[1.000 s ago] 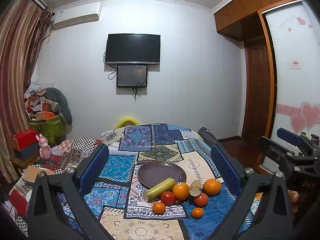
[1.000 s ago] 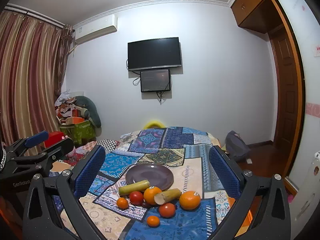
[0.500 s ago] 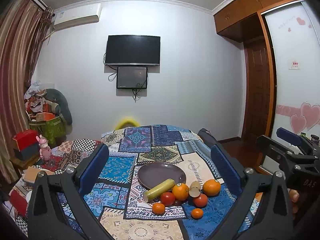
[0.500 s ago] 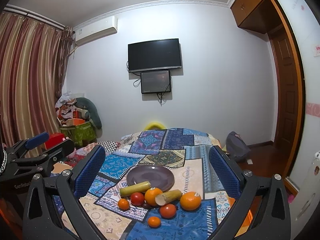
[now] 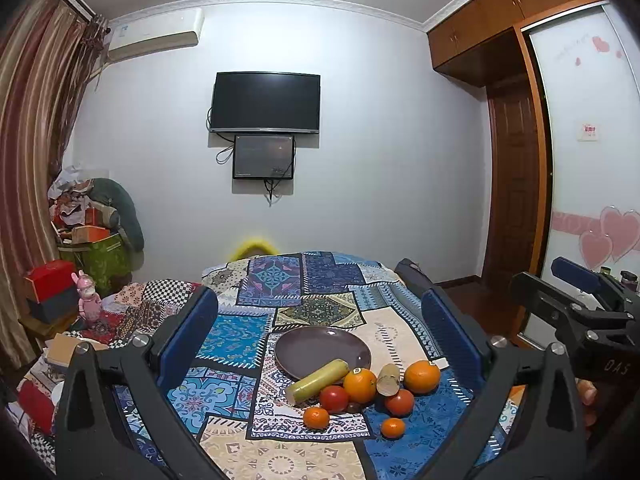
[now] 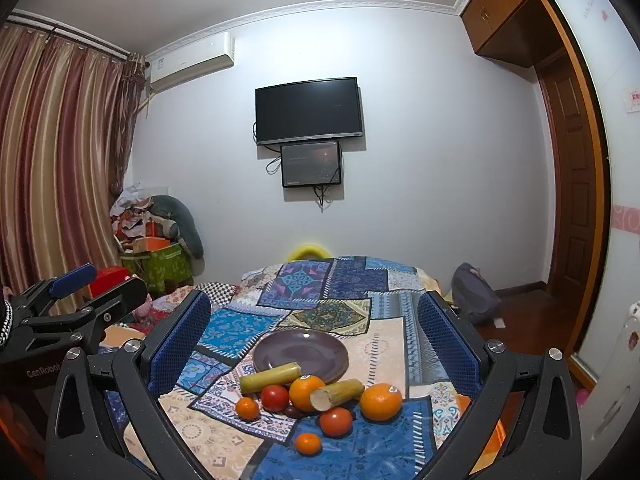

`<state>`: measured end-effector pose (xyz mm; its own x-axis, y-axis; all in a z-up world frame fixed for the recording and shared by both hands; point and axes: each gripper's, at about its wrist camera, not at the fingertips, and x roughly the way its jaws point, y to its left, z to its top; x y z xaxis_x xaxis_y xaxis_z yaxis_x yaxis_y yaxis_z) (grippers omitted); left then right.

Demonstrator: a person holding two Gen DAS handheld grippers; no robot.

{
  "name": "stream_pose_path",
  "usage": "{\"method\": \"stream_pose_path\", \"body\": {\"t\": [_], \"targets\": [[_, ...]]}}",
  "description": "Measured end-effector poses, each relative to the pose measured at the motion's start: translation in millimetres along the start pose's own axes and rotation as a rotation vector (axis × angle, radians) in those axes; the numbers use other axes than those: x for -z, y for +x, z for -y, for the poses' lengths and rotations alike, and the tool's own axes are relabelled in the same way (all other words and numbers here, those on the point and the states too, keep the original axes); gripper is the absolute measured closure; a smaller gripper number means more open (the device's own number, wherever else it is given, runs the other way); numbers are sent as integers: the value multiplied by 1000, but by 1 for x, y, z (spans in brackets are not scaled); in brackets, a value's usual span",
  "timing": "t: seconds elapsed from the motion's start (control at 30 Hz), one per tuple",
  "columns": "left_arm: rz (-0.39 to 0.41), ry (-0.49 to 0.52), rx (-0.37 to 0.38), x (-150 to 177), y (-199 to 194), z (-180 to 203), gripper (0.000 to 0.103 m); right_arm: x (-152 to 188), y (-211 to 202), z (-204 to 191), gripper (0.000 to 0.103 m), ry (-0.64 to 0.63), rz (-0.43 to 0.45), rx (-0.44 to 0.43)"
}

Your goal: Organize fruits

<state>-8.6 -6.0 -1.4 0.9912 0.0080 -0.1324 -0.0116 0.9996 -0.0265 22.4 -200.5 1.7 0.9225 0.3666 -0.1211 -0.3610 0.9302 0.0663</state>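
The fruits (image 6: 316, 404) lie bunched on the desk (image 6: 384, 344), just before the empty plate (image 6: 301, 350). Both tools, left (image 5: 320, 336) and right (image 6: 314, 336), hover spread apart, empty. Round oranges may roll off if a finger nudges them.

Fruits (image 6: 312, 394) lie clustered on the table (image 6: 224, 440) before the plate (image 6: 301, 354).

A table under a patchwork cloth (image 6: 320, 316) carries a dark plate (image 6: 301, 354); near it lie two cane pieces (image 6: 270, 377), two oranges (image 6: 381, 401), two tomatoes (image 6: 336, 421) and two mandarins (image 6: 308, 443), close together
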Motion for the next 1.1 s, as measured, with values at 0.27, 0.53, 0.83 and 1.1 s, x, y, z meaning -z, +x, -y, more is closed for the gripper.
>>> {"method": "stream_pose_path", "body": {"t": [0.27, 0.53, 0.83, 1.1], "targets": [[3, 2, 2, -1, 0, 0, 0, 0, -1, 0, 0, 3, 5, -2], [6, 3, 7, -2, -2, 0, 0, 0, -2, 0, 0, 2, 10, -3], [14, 5, -4, -2, -3, 0, 0, 1, -2, 0, 0, 3, 10, -9], [0, -8, -8, 1, 4, -2, 0, 4, 7, 3, 0, -1, -11, -3]]}}
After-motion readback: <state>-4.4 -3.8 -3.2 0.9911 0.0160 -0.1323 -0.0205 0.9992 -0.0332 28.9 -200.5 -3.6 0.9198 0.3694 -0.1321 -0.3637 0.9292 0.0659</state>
